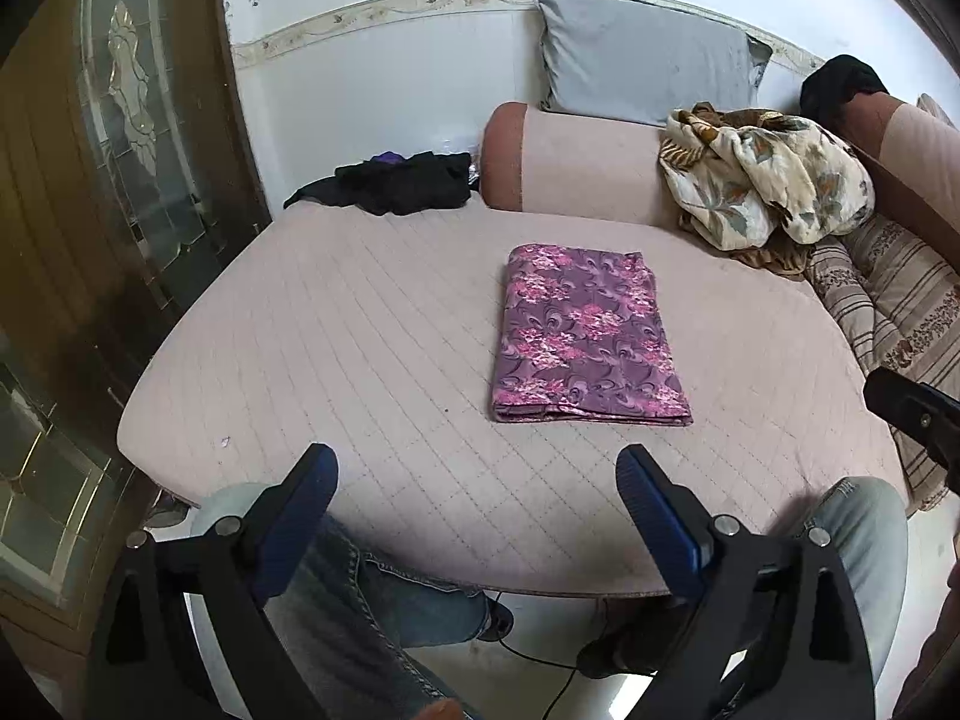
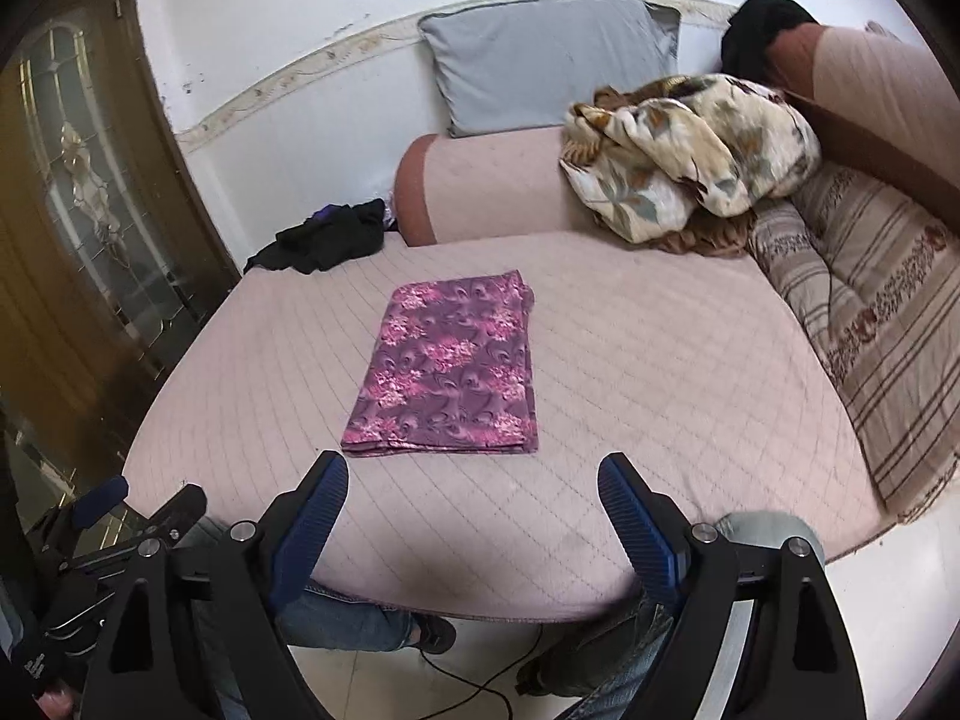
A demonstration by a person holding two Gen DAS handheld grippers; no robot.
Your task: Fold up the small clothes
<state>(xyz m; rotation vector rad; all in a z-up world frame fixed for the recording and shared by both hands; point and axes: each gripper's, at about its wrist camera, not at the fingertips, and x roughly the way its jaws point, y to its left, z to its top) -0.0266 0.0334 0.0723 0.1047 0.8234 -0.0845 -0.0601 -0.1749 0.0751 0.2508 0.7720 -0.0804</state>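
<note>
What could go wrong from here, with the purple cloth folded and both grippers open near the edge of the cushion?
1. The folded purple floral cloth lies free on the quilted pink cushion; a careless grab by the left gripper or right gripper may undo its layers.
2. The black clothes lie far back by the wall; a reach across may drag over the folded piece.
3. A cable runs on the floor near the person's feet and may snag.

Bare pink mattress (image 1: 360, 330) lies open all around the folded purple cloth (image 1: 585, 333), so I can pass on either side. Far edge is crowded: black clothes (image 1: 396, 180), bolster (image 1: 570, 162), floral blanket (image 1: 768, 180).
</note>
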